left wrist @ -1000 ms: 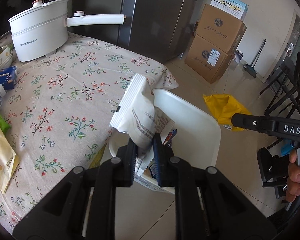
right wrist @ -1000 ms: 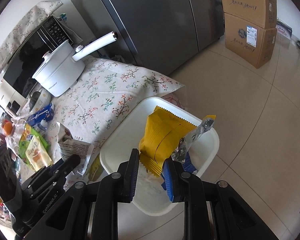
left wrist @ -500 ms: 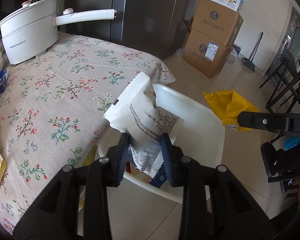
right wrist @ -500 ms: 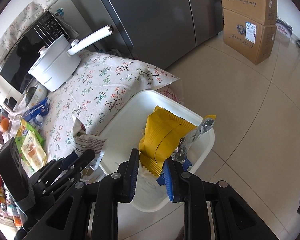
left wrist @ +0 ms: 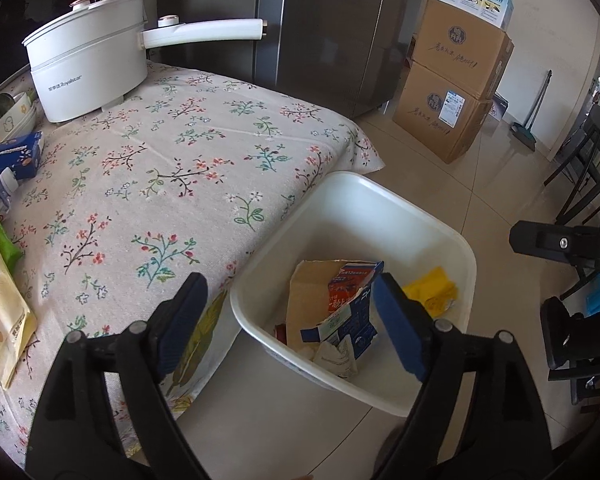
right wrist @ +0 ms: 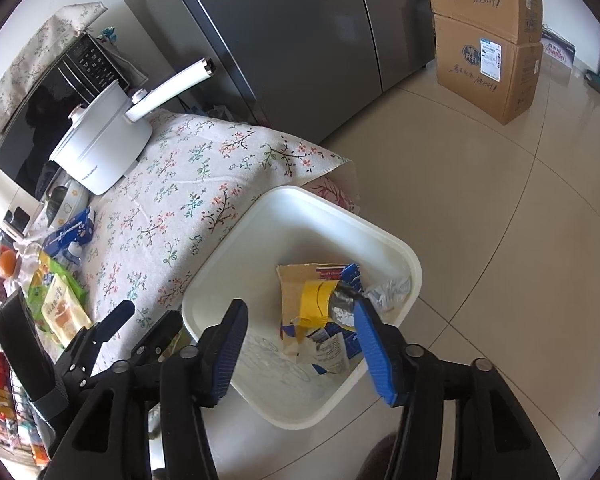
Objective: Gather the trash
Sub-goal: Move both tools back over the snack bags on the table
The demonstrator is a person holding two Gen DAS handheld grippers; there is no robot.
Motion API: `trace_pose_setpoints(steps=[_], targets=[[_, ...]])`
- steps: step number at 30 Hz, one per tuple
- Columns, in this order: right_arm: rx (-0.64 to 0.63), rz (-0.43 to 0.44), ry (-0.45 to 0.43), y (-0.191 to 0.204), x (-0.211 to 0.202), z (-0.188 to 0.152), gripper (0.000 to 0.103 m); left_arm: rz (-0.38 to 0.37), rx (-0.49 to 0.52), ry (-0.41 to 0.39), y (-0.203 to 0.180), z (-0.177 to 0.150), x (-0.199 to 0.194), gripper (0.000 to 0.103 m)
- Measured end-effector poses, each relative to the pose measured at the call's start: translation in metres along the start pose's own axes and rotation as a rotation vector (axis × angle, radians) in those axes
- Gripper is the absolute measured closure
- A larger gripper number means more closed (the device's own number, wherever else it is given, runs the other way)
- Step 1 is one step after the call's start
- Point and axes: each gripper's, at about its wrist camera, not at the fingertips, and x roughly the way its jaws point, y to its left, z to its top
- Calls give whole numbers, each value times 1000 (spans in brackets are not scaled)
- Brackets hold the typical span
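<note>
A white plastic bin point(left wrist: 420, 216) stands on the floor against the table's edge; it also shows in the right wrist view point(right wrist: 396, 246). Inside lie a torn cardboard carton point(left wrist: 312, 292), a yellow wrapper point(left wrist: 432, 292) and a white wrapper point(left wrist: 336, 356). In the right wrist view the yellow wrapper point(right wrist: 316, 300) lies on the carton point(right wrist: 292, 288). My left gripper point(left wrist: 288, 320) is open and empty above the bin's near rim. My right gripper point(right wrist: 300, 344) is open and empty above the bin.
The table with a floral cloth point(left wrist: 160, 168) holds a white pot point(left wrist: 88, 68), a blue box point(left wrist: 8, 156) and snack packets point(left wrist: 0, 300) at the left. Cardboard boxes point(left wrist: 456, 80) and a fridge point(left wrist: 332, 24) stand behind. Dark chairs point(left wrist: 588, 172) are at the right.
Both grippers opened. The white wrapper dropped from the left gripper and the yellow wrapper from the right gripper; both now lie in the bin.
</note>
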Motion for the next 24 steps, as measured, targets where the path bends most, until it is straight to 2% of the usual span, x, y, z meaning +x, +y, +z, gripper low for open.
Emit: trace_pose_setpoints(steps=[8, 12, 24], targets=[[-6, -4, 5, 1, 0, 0, 42, 26, -13, 6, 6, 0, -3, 13], [-8, -3, -2, 4, -1, 2, 37, 49, -19, -8, 15, 1, -10, 9], [-86, 6, -8, 50, 12, 7, 27, 152, -77, -62, 74, -1, -49, 5]])
